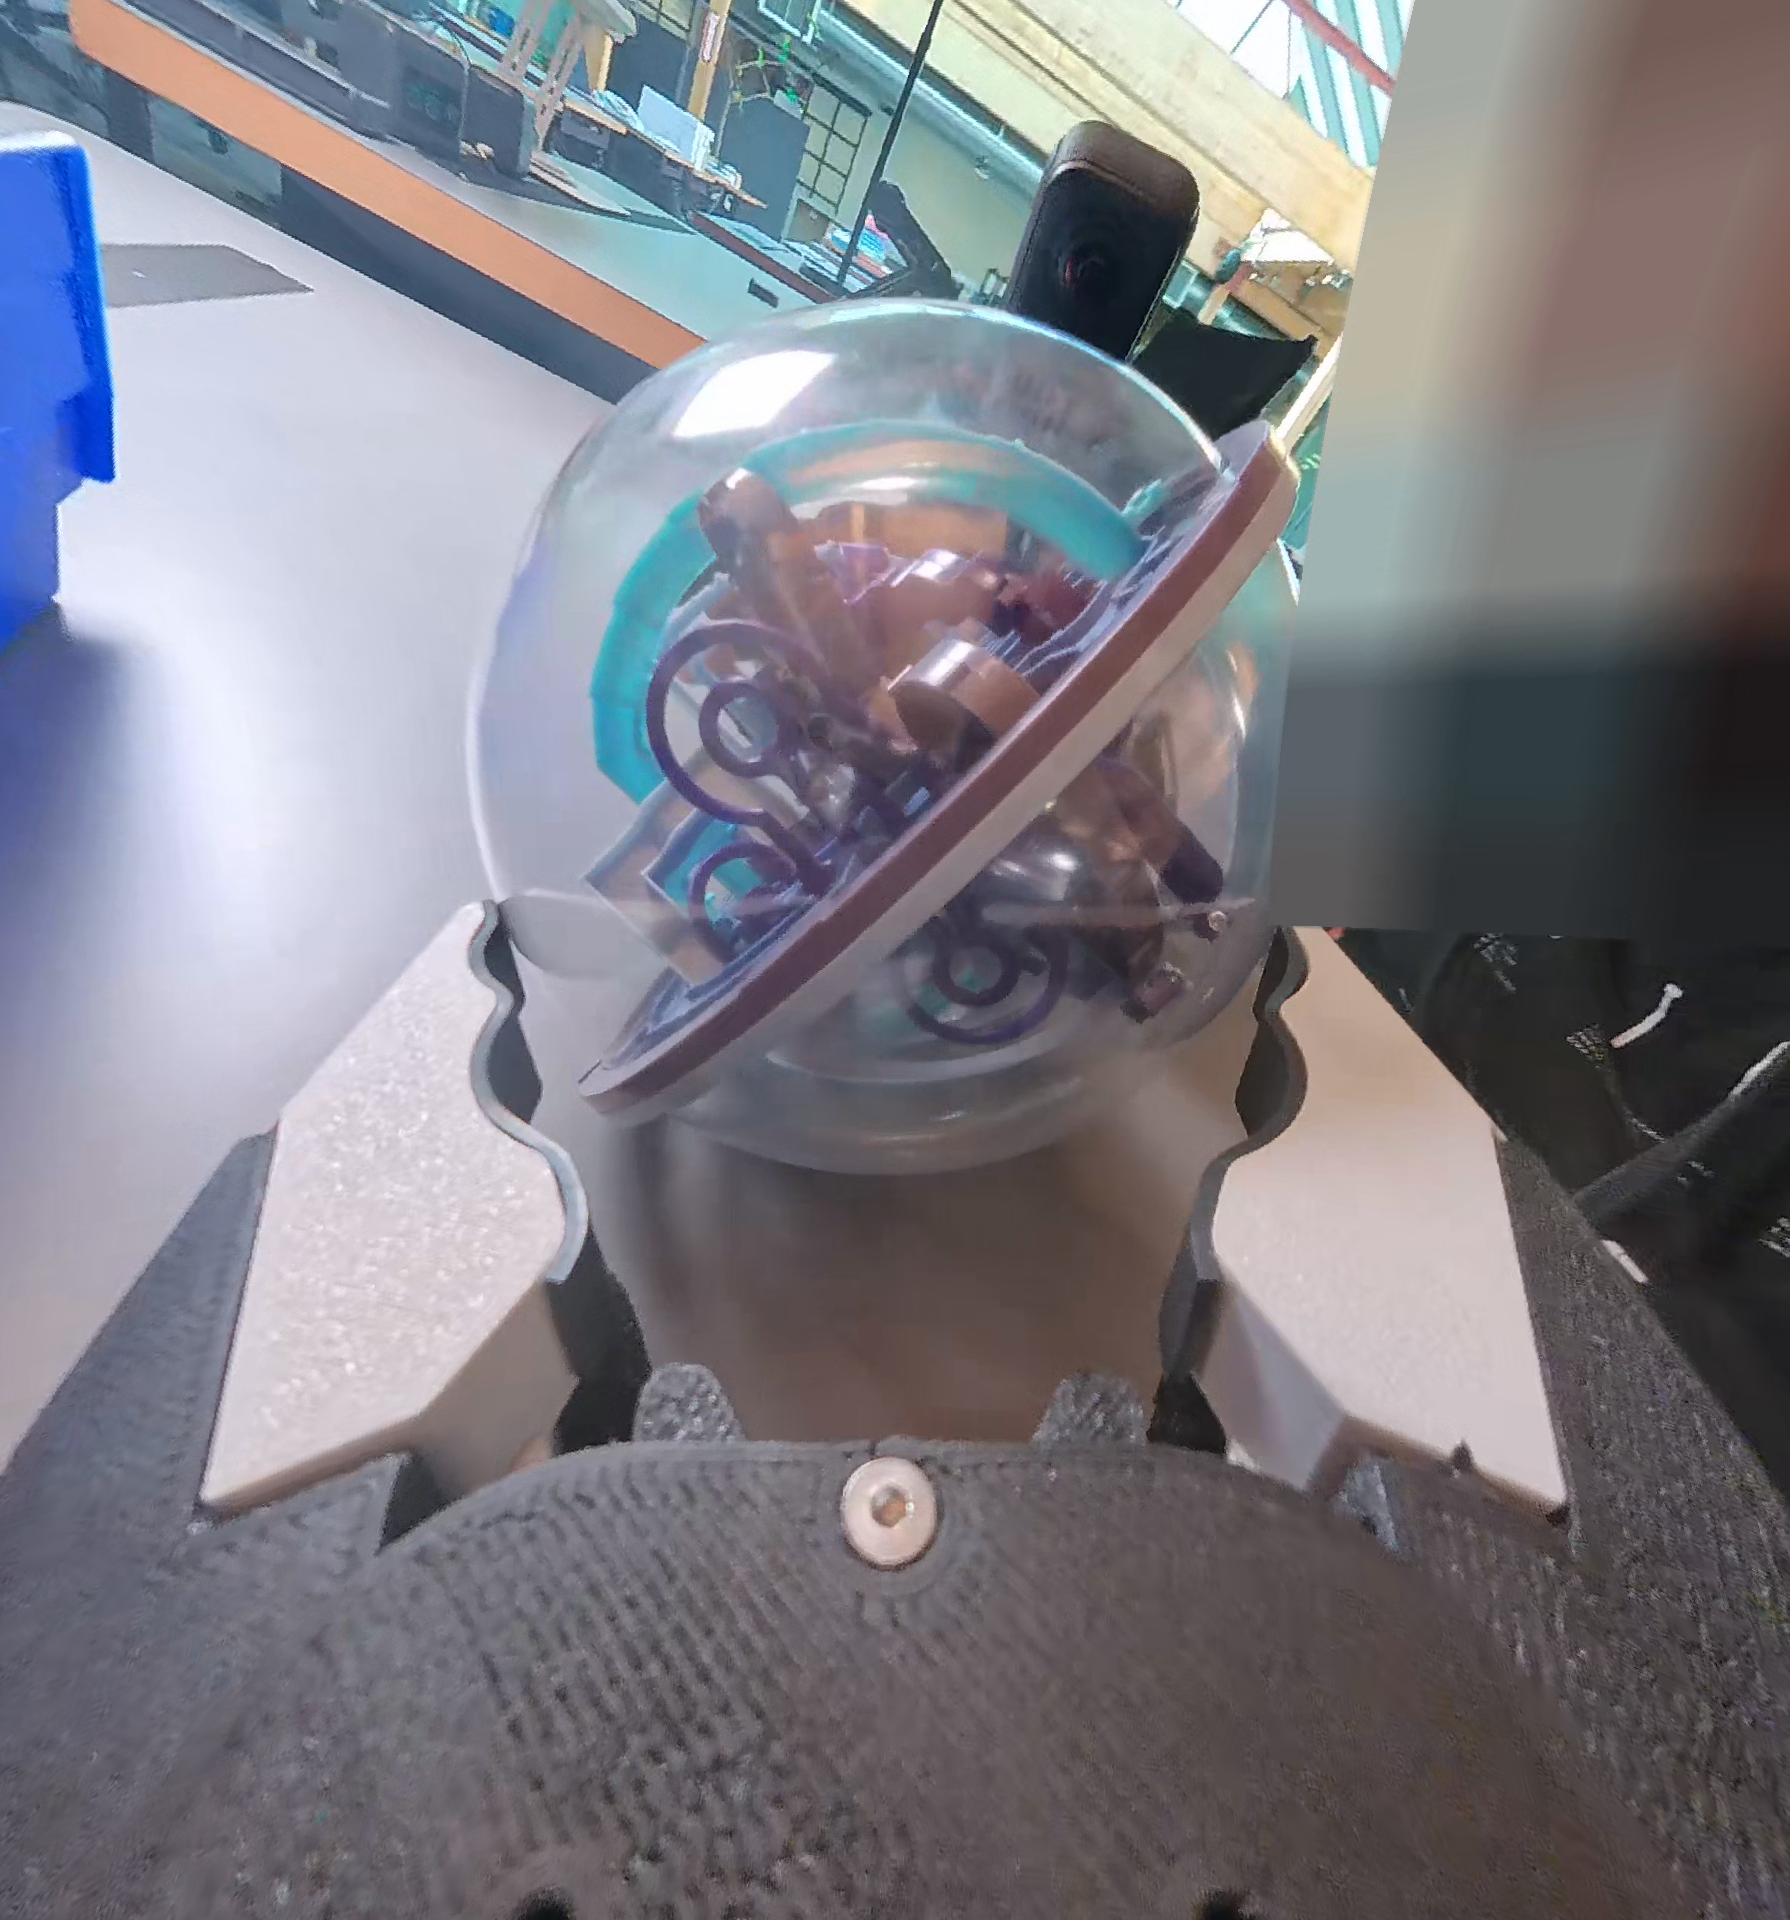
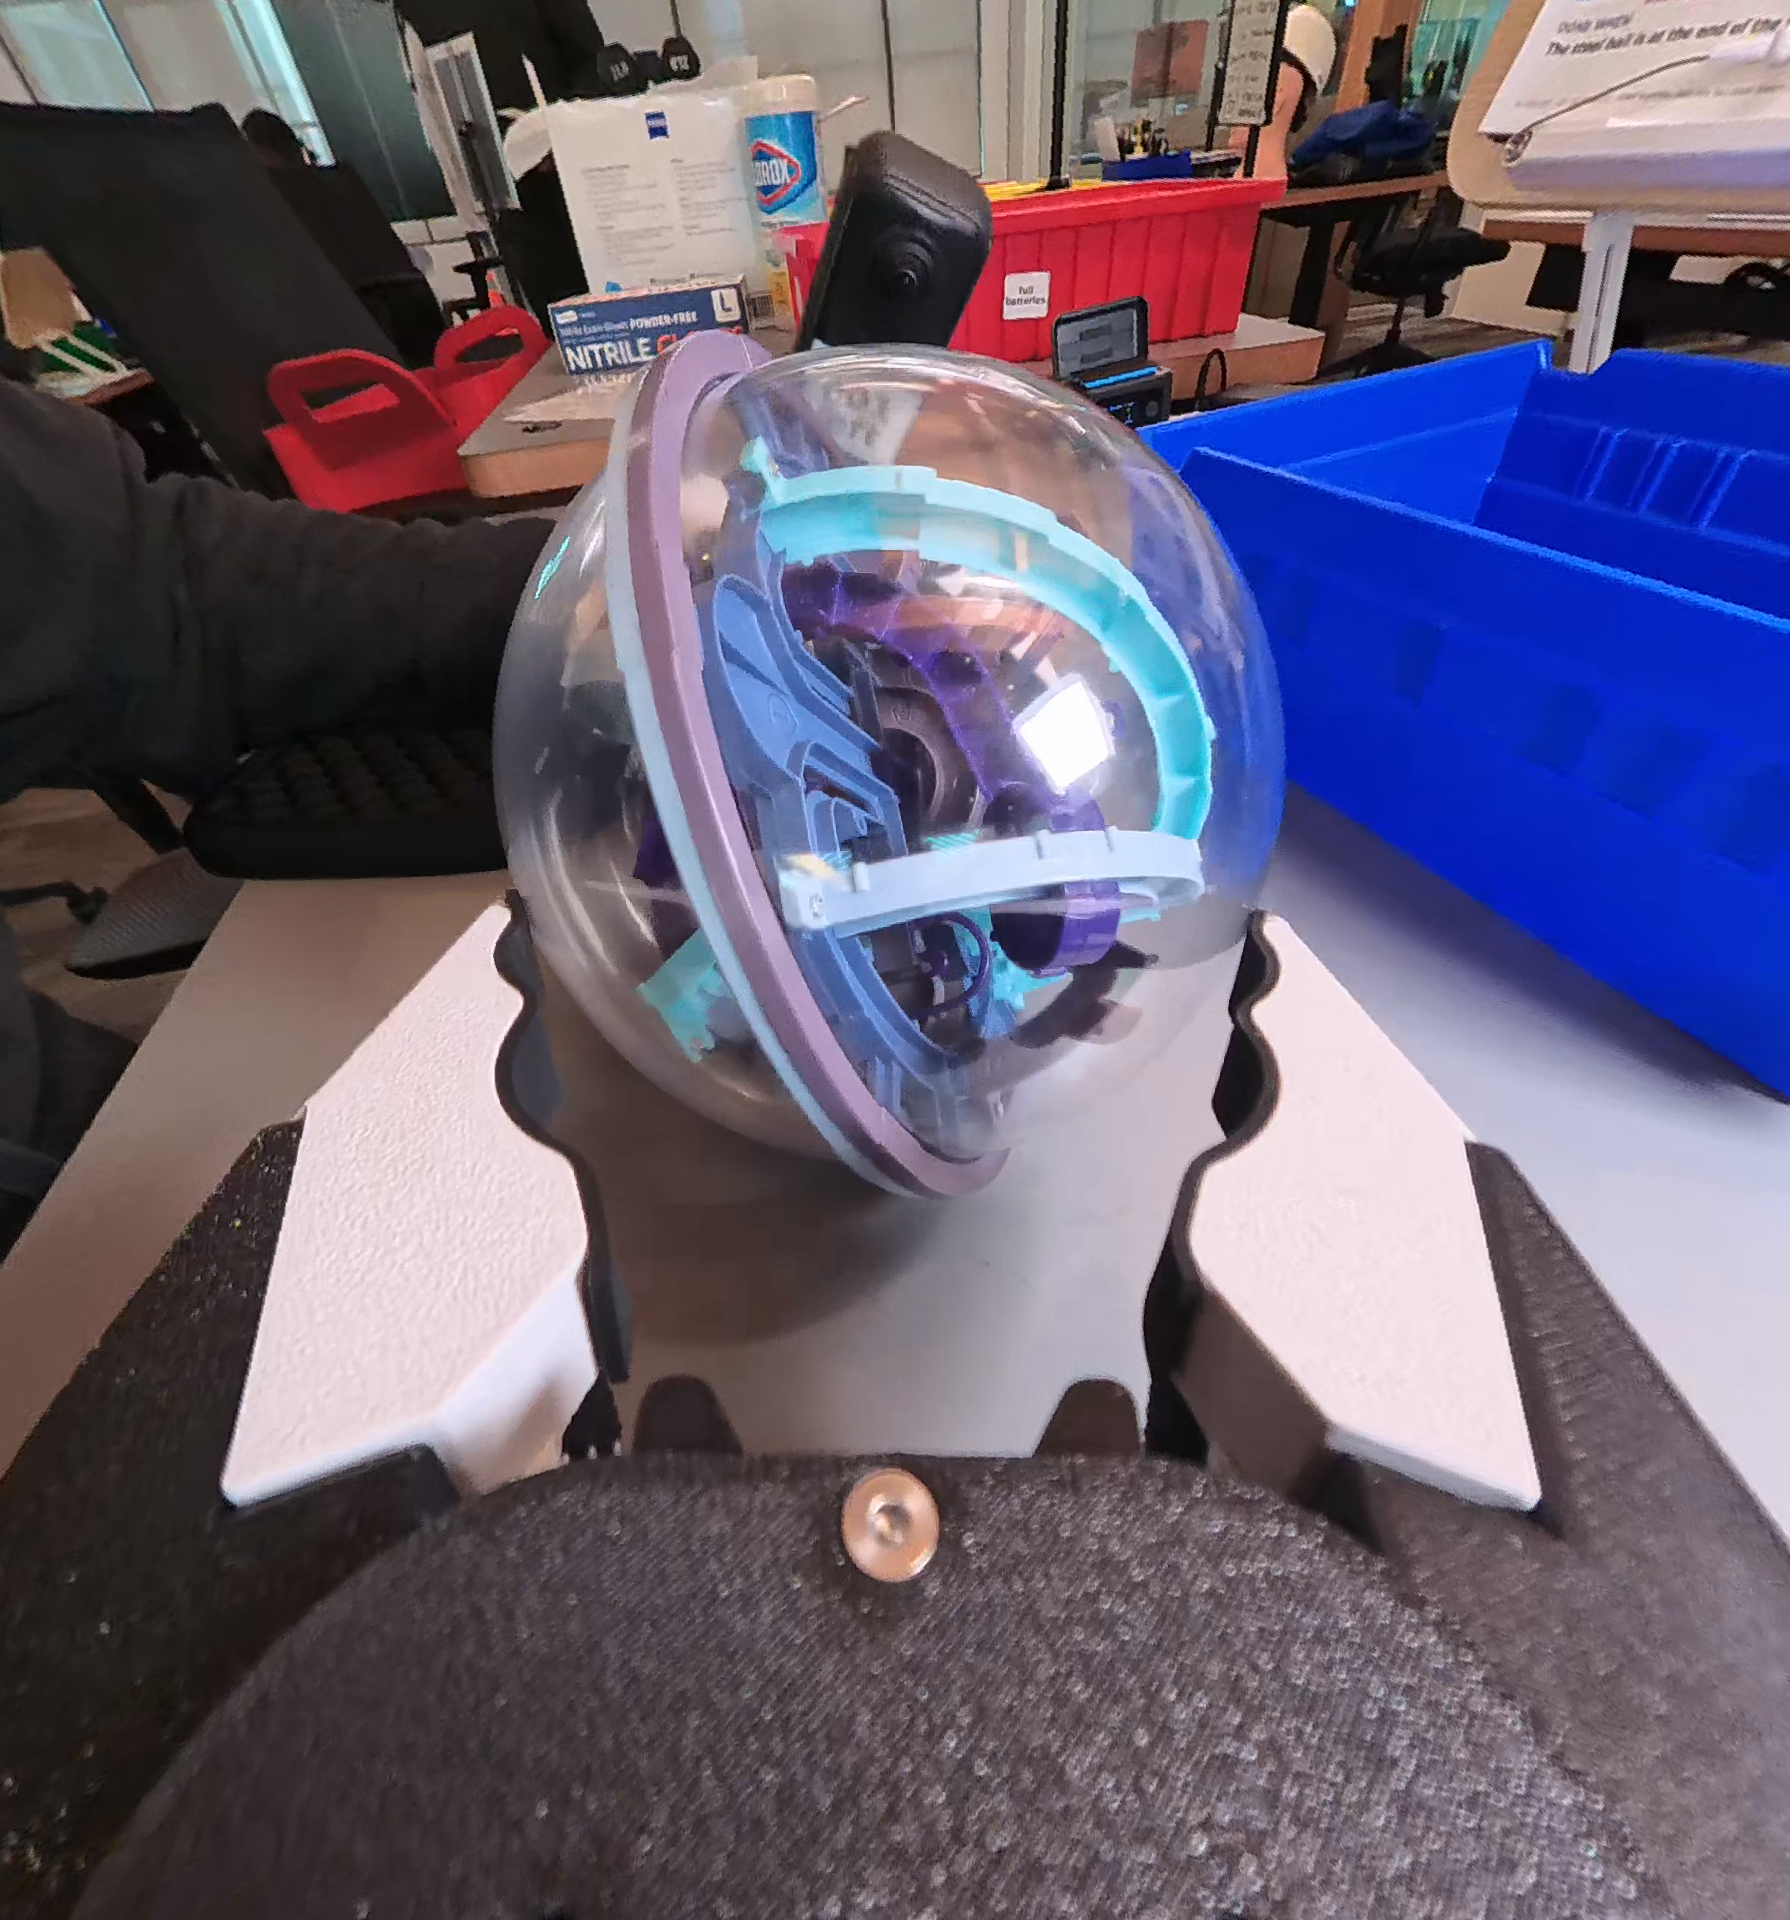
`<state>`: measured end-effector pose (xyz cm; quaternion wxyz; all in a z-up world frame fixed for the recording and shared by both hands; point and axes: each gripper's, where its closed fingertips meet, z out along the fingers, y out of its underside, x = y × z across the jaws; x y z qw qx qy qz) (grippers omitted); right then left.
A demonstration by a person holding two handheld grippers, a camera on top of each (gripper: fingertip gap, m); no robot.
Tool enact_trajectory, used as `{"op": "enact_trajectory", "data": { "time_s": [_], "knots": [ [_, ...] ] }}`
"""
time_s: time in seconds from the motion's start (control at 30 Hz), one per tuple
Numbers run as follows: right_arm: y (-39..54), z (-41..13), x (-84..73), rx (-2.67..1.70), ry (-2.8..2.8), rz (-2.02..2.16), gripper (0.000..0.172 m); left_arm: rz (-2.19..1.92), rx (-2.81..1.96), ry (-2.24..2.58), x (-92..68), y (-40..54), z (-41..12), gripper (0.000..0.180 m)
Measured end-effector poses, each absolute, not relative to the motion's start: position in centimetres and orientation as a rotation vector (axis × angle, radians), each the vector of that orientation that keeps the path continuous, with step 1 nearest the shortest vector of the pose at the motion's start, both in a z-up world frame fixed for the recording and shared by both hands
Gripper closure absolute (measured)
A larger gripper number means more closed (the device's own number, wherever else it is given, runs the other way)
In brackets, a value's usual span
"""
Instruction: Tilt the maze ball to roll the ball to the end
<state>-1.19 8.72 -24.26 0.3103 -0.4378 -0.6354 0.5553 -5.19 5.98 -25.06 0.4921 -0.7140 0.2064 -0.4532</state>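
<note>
On a pale grey table [image 2: 1649, 1195] in a cluttered workshop, both my grippers, left [image 1: 886, 935] and right [image 2: 886, 925], clamp the clear maze ball [image 2: 870, 769] at their fingertips, its purple seam tilted. Coloured tracks fill it. Beyond my right gripper, to its right, stands a blue bin [image 2: 1556, 665].

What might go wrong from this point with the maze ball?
1. The left claw and right claw meet the maze ball's smooth clear shell only at their fingertips, below its widest part, so tilting may squeeze it out.
2. The table edge lies close by; a dropped ball could roll off.
</note>
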Motion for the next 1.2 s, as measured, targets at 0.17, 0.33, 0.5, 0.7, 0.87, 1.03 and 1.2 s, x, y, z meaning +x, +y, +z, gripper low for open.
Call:
{"op": "enact_trajectory", "data": {
  "time_s": [0.17,0.33,0.5,0.7,0.87,1.03,1.2],
  "knots": [
    [8.9,-23.9,-1.3,-1.260,-1.647,1.508,0.043,-1.202,-1.732,0.441,-5.2,6.1,-24.9,0.043],
    [8.8,-23.9,-1.3,-1.361,-1.625,1.526,0.043,-1.277,-1.725,0.390,-5.4,6.2,-24.7,0.043],
    [8.8,-23.8,-1.4,-1.394,-1.618,1.539,0.043,-1.296,-1.723,0.367,-5.4,6.3,-24.6,0.043],
    [8.8,-23.8,-1.3,-1.372,-1.618,1.545,0.043,-1.281,-1.725,0.376,-5.3,6.2,-24.6,0.043],
    [8.8,-23.9,-1.2,-1.338,-1.629,1.537,0.043,-1.249,-1.726,0.396,-5.2,6.1,-24.7,0.043],
    [8.7,-24.6,-0.8,-1.242,-1.694,1.465,0.043,-1.101,-1.735,0.465,-4.9,6.1,-24.5,0.043],
    [8.6,-25.7,-0.5,-1.141,-1.773,1.349,0.040,-0.870,-1.757,0.561,-4.2,6.1,-24.2,0.043]
  ]
}}
